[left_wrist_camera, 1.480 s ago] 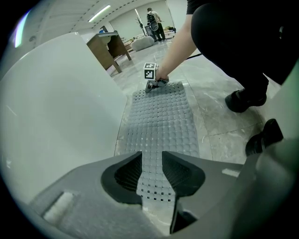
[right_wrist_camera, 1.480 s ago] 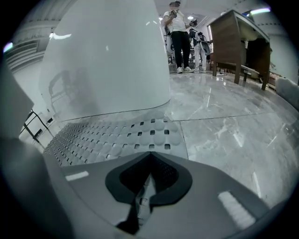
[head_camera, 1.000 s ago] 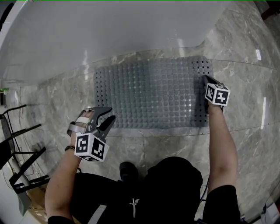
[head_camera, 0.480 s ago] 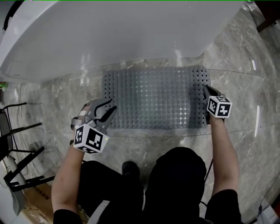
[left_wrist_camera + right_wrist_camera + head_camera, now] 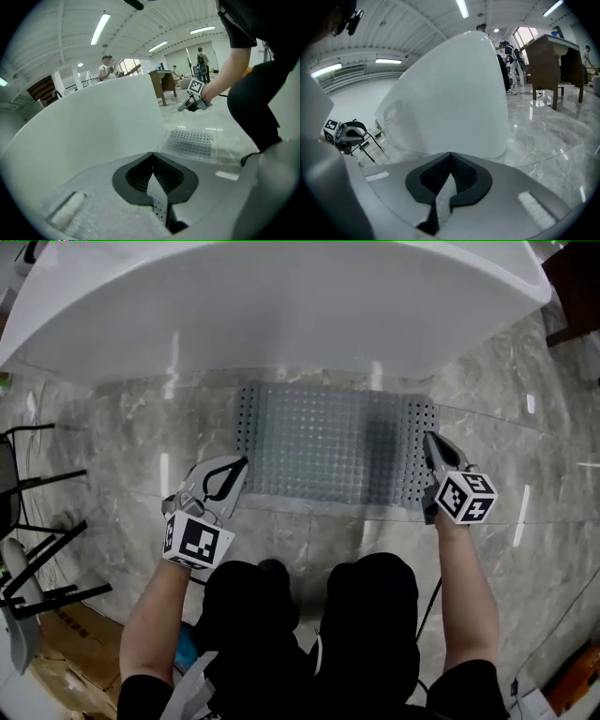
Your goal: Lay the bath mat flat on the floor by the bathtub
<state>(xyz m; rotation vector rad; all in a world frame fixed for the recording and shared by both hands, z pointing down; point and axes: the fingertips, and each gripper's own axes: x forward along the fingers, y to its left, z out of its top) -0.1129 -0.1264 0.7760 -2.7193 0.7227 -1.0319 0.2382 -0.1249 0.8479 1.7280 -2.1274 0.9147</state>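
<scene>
The grey perforated bath mat lies spread on the marble floor against the white bathtub. My left gripper is at the mat's near-left corner, its jaws closing tight on the edge. In the left gripper view a thin perforated strip is pinched between the pads, with the mat stretching away. My right gripper is shut on the mat's right edge; a grey strip shows between its jaws.
Black metal frame legs and a cardboard box stand at the left. Dark wooden furniture sits at the top right. The person's legs and a shoe are just short of the mat. A wooden desk and people stand far off.
My left gripper has moved from open on the bare floor up to the mat's left corner and shut on it. The right gripper stays shut on the right edge.
</scene>
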